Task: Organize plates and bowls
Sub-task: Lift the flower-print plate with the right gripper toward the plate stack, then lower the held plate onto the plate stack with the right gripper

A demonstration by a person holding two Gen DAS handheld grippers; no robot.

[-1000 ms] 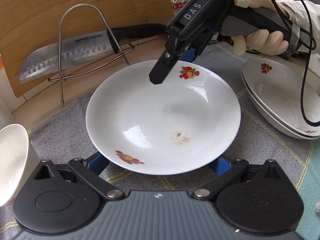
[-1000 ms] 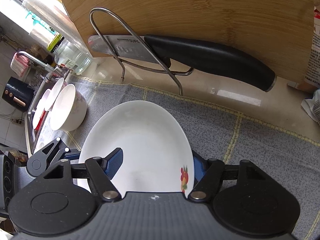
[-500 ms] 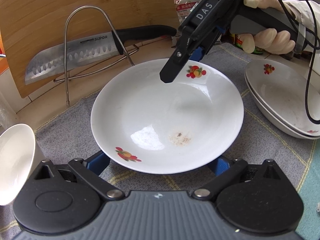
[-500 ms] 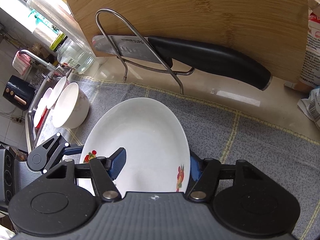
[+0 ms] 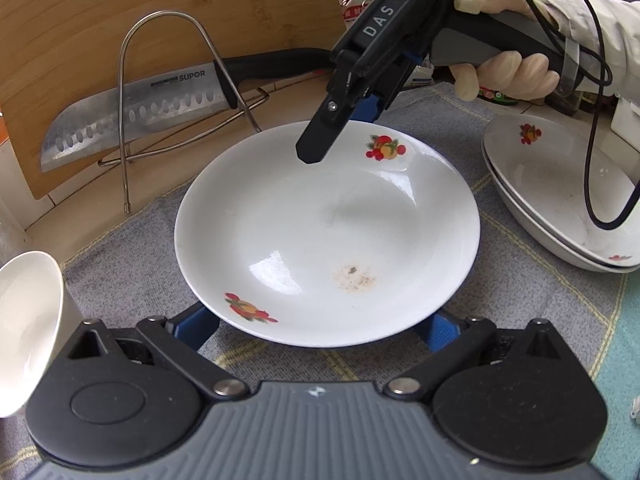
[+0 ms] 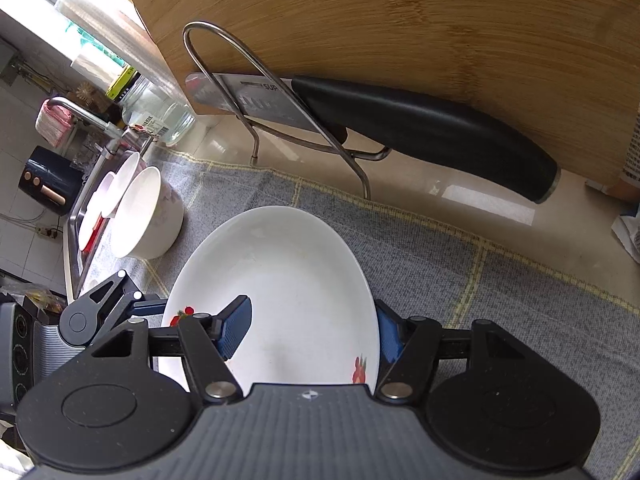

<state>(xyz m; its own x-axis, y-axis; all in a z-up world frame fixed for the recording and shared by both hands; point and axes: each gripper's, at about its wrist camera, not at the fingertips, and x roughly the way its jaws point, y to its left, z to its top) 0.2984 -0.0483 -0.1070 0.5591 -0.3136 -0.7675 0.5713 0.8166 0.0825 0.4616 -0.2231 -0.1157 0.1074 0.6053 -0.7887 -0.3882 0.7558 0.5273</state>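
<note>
A white plate (image 5: pixel 320 232) with fruit decals and a brown smear lies on a grey cloth (image 5: pixel 120 248). My left gripper (image 5: pixel 316 328) is open, its blue fingers spread wide and tucked under the plate's near rim. My right gripper (image 5: pixel 344 128), held by a gloved hand (image 5: pixel 508 76), comes in from the far right. In the right wrist view the right gripper (image 6: pixel 312 320) is shut on the plate (image 6: pixel 288 280): one blue pad lies inside the dish, the other against the outside of the rim.
Two stacked white plates (image 5: pixel 560 208) sit at the right. A white bowl (image 5: pixel 28 320) stands at the left, and more bowls lie by the sink (image 6: pixel 96 208). Behind, a knife (image 5: pixel 132 116) rests on a wire rack (image 5: pixel 124 140) against a wooden board (image 5: pixel 120 20).
The right gripper's jaws have narrowed onto the plate's rim. A fruit decal has come into sight beside its left pad. The left gripper has stayed where it was.
</note>
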